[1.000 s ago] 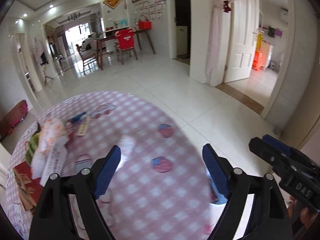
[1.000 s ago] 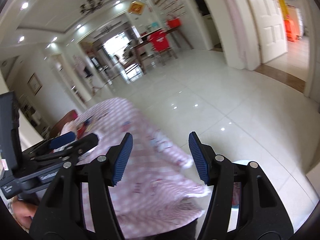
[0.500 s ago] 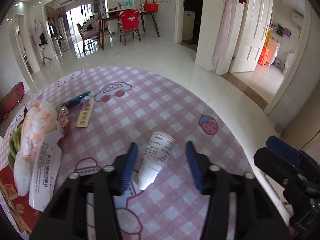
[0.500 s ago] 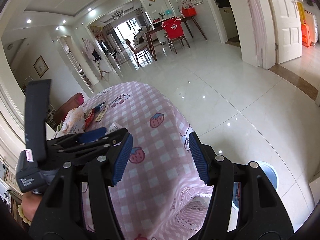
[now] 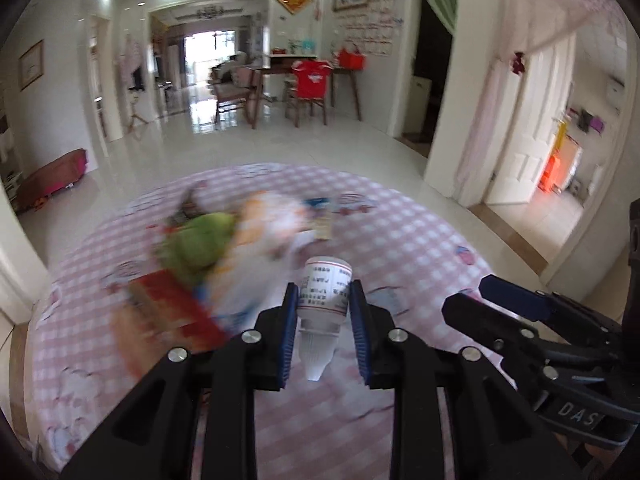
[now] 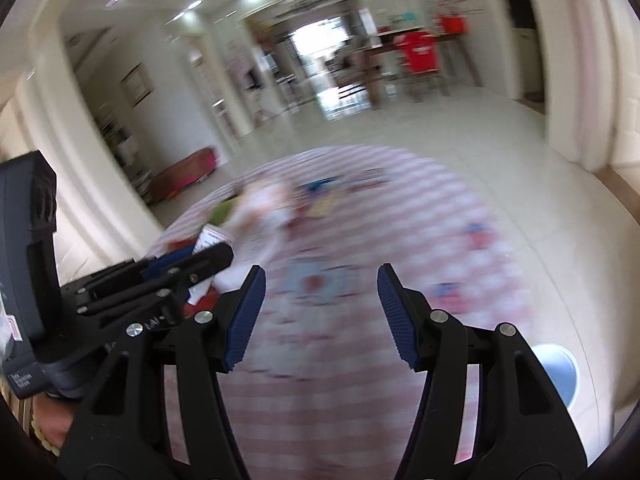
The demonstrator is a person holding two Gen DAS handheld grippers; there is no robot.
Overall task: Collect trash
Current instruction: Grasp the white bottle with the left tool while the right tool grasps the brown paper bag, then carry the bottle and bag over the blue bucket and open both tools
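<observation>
Pink checked cloth point(image 5: 400, 240) covers our round table, blurred wrappers point(image 5: 240, 240) heaped at its far side. Our left gripper point(image 5: 323, 322) pinches a small white dropper bottle point(image 5: 325, 296), red-lined label, nozzle towards us. Our right gripper point(image 6: 320, 316) stands spread, empty.

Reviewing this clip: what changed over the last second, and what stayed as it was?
The left claw, wide open a second ago, closed onto the small white bottle, which had been lying on the pink checked tablecloth, and now holds it between its pads, nozzle toward the camera. Both views swung across the table. The right claw stayed open and empty; the pile of wrappers stayed on the cloth.
</observation>
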